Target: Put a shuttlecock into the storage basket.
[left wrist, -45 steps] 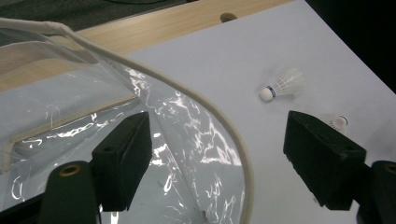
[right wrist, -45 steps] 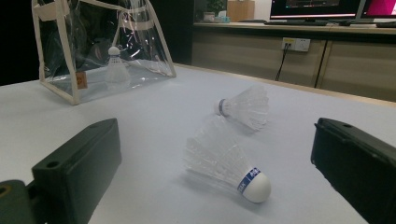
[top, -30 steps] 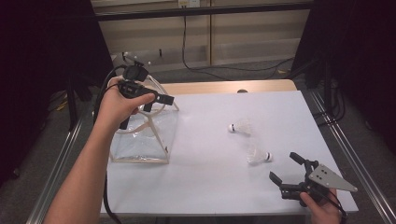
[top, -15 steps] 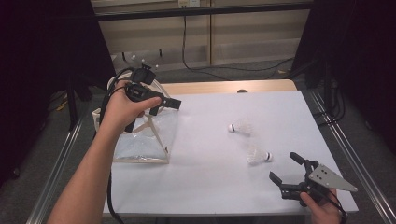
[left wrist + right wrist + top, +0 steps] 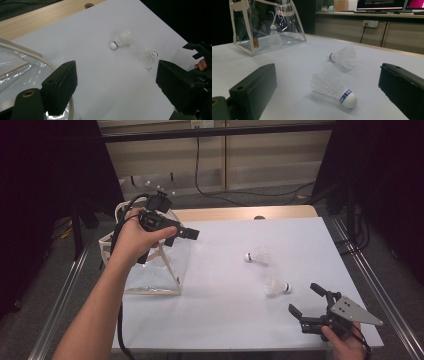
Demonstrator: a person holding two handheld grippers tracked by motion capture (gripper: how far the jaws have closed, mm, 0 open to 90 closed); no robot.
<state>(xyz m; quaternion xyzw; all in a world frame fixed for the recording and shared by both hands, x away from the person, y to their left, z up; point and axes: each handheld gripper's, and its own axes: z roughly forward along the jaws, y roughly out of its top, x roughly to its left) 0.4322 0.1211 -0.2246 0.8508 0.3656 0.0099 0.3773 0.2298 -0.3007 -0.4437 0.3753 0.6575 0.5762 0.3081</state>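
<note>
Your left hand-held gripper (image 5: pixel 186 234) hangs above the table (image 5: pixel 225 320) at the open top of the clear bag (image 5: pixel 150 272), its jaws spread wide with nothing between them. Seen from the left gripper view, those jaws look out across the white sheet toward the two loose shuttlecocks, with the bag's pale rim (image 5: pixel 37 56) just beside the left jaw. The farther shuttlecock (image 5: pixel 256 255) lies on its side near the middle of the table, its cork pointing toward the bag. The nearer shuttlecock (image 5: pixel 278 285) lies on its side a little closer to you and to the right, its cork turned toward the right edge; the two are near each other but apart. Your right hand-held gripper (image 5: pixel 306 302) sits low at the near right corner of the table, its jaws released and empty, pointing at the nearer shuttlecock, which lies just ahead of them and untouched. In the right gripper view a third shuttlecock (image 5: pixel 273 35) stands cork-up inside the bag, which stands upright well apart from the other two, on the left side of the table.
</note>
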